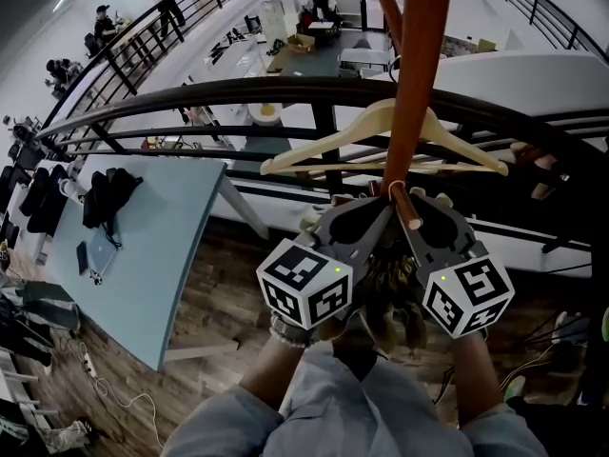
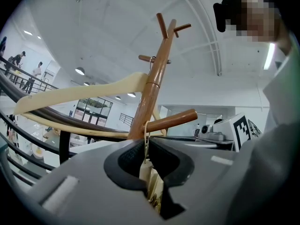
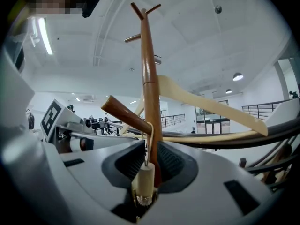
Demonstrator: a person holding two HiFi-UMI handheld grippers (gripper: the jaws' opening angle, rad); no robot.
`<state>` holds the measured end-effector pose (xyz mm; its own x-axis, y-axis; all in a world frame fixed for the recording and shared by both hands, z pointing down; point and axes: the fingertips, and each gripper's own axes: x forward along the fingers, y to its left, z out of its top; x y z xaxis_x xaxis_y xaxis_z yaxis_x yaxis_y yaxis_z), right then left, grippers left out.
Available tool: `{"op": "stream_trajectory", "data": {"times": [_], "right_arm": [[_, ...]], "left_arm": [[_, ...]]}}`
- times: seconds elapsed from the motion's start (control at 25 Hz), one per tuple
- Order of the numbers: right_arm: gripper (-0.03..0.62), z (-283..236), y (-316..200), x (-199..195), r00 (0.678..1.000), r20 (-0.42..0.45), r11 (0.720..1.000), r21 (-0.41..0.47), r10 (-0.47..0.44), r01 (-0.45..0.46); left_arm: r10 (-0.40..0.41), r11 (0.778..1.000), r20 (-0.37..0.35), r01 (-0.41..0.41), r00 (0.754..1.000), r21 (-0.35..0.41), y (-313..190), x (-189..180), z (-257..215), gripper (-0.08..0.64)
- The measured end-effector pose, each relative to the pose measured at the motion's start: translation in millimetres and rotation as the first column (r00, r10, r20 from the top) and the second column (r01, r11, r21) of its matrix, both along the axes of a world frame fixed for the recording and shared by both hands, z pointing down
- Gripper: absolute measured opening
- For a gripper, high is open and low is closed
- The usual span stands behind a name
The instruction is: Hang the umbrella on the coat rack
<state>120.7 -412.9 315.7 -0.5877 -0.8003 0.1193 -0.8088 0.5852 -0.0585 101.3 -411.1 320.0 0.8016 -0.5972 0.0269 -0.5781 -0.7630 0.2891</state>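
The brown wooden coat rack (image 1: pixel 415 84) rises just ahead of me, with a cream clothes hanger (image 1: pixel 381 133) on it. Both grippers meet under a low peg (image 1: pixel 405 209). The left gripper (image 1: pixel 366 222) and the right gripper (image 1: pixel 423 222) are each shut on the umbrella (image 1: pixel 395 307), which hangs below between them. In the left gripper view its cream handle (image 2: pixel 150 173) sits between the jaws, and its thin loop (image 2: pixel 146 134) runs up over the peg (image 2: pixel 171 120). In the right gripper view the handle (image 3: pixel 143 182) and loop (image 3: pixel 149 144) show against the peg (image 3: pixel 125 116).
A dark curved railing (image 1: pixel 238 93) passes right behind the rack, with an open drop to a lower floor beyond. A pale blue table (image 1: pixel 143 255) stands at the left on the wood floor. The hanger (image 3: pixel 211 104) juts out above the peg.
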Motion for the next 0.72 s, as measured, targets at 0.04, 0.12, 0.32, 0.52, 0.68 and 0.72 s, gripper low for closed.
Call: {"op": "stream_trajectory", "data": {"times": [0.04,0.12,0.32,0.52,0.68,0.72], "right_arm": [[0.054,-1,1,-1,1.0,0.0,1.0,0.002,0.002,-0.002],[0.054,-3,4,-2,1.0,0.002,1.0,0.007,0.009,-0.009],[0.054,-7,12,6,1.0,0.006,0.999,0.009,0.03,-0.03],[0.054,-11,23,15,0.998,0.008,0.998,0.01,0.057,-0.057],[0.051,-7,33,20,0.996,-0.009,0.996,0.01,0.086,-0.086],[0.045,-6,37,21,0.996,-0.009,0.996,0.008,0.087,-0.087]], "left_arm": [[-0.001,1.0,0.001,0.001,1.0,0.001,1,-2,-1,0.011],[-0.005,1.0,0.003,0.005,1.0,0.004,4,-7,-2,0.009],[-0.02,1.0,0.0,0.02,1.0,0.001,8,-15,-7,0.009],[-0.019,1.0,-0.014,0.019,1.0,0.002,18,-24,-13,0.009],[-0.027,0.999,-0.017,0.027,0.999,0.02,27,-28,-19,0.009],[-0.033,0.999,-0.008,0.033,0.999,0.032,29,-29,-19,0.009]]}}
